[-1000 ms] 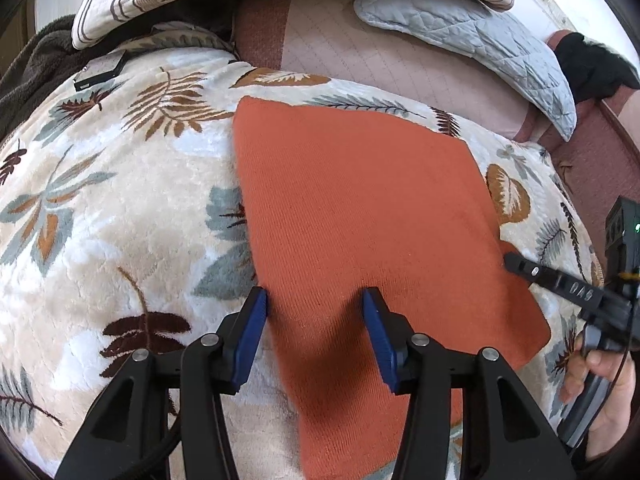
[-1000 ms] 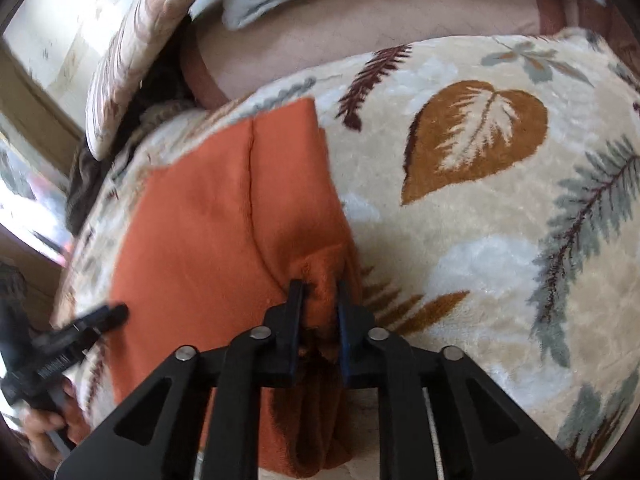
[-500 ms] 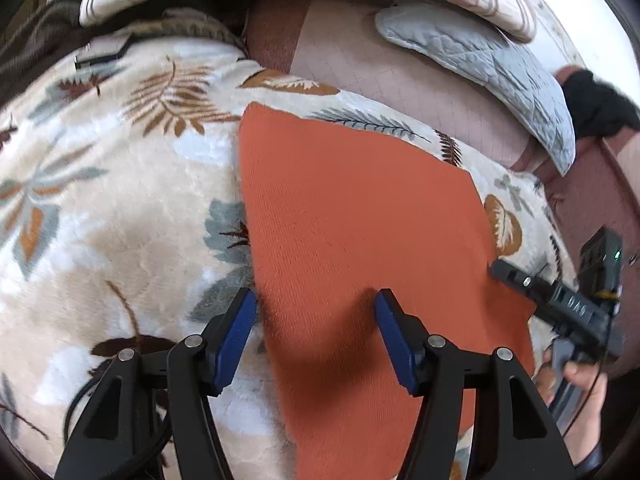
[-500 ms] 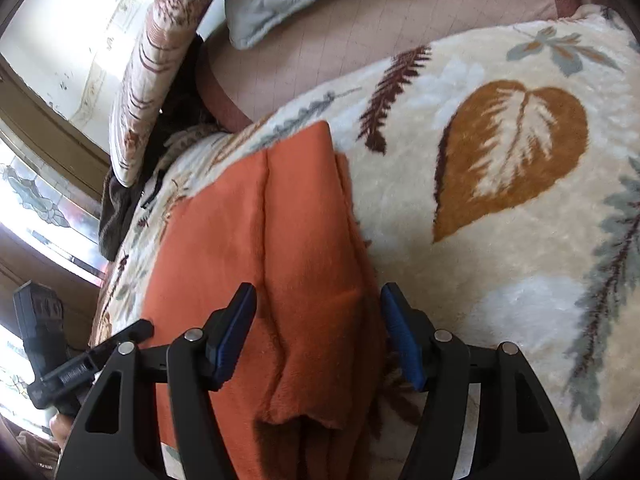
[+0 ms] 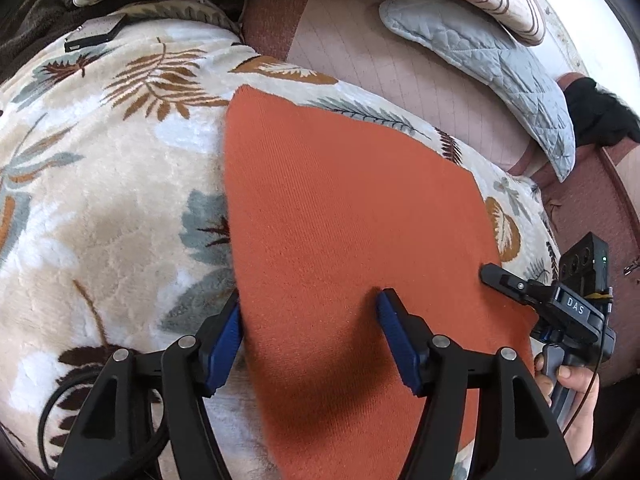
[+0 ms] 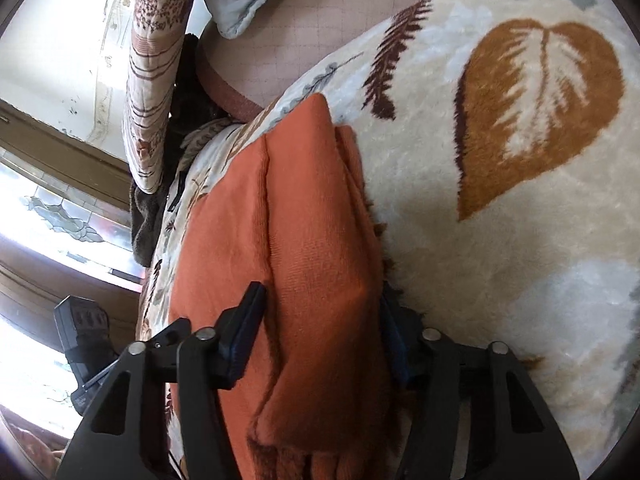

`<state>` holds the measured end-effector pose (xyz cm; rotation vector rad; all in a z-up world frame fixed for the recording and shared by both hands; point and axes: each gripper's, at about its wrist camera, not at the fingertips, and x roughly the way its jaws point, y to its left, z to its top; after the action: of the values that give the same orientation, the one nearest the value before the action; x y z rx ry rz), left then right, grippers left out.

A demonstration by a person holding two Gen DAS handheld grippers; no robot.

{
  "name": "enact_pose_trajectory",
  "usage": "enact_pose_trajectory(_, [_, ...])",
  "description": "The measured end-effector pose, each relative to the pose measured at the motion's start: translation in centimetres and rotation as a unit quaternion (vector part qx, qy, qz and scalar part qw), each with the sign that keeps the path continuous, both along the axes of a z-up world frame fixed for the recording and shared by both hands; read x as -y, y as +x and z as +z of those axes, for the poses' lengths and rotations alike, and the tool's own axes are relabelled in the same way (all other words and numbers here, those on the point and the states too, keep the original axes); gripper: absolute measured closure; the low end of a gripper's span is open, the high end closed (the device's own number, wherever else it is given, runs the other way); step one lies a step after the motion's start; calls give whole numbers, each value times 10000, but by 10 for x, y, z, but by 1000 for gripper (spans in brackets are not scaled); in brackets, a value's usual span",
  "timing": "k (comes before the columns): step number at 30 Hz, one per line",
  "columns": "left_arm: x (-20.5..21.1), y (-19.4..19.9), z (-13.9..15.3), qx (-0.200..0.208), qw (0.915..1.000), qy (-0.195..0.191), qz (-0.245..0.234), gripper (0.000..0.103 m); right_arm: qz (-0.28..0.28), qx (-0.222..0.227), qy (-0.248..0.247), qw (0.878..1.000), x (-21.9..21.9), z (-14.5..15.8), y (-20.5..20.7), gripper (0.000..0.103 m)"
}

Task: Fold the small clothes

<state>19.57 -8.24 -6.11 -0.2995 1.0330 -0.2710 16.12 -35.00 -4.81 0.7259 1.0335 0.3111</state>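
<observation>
We work on a bed covered by a plush leaf-print blanket (image 5: 100,208), with quilted pillows (image 5: 480,52) behind it. The orange garment (image 5: 352,216) lies flat on the blanket, its near right side doubled into a thick fold.

Change: a second ago the right tool (image 6: 320,328) pinched that folded edge. It has since let go and spread, and its jaws are now closing again, straddling the fold without a visible pinch. The left tool (image 5: 310,332) has widened and is opening further; one pad sits at the garment's left edge, the other on the cloth, and nothing is gripped.

We judge one fold laid and released, and both tools are setting up the next grasp.

Readable writing: "DAS" on the right tool's body in the left wrist view.
</observation>
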Motion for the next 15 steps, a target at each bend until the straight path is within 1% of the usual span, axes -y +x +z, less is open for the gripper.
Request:
enact_pose_trajectory(3, [4,3,-4,-19,10000,13,-27,36,139,39,28,9999,-4,-3,3,48])
enact_pose_trajectory(5, [8,6,-7,-22,9999,77,-67,36,187,55,7,9998,-6,-5,5,53])
enact_pose_trajectory(7, [13,7,-8,-4,9998,173,-92,36,246,83,-186,9995,-12,-3,6,57])
enact_pose_trajectory(8, [16,8,-7,-2,9997,237,-106,37,283,114,-364,9989,-16,-1,6,60])
enact_pose_trajectory(9, [19,9,-7,8,9995,281,-116,39,319,149,-543,9979,-21,2,6,61])
enact_pose_trajectory(11, [23,8,-4,66,9991,387,-162,46,369,222,-839,9955,-30,7,4,67])
enact_pose_trajectory(15, [27,4,2,206,9979,581,-192,57,326,320,-1121,9926,-38,15,1,70])
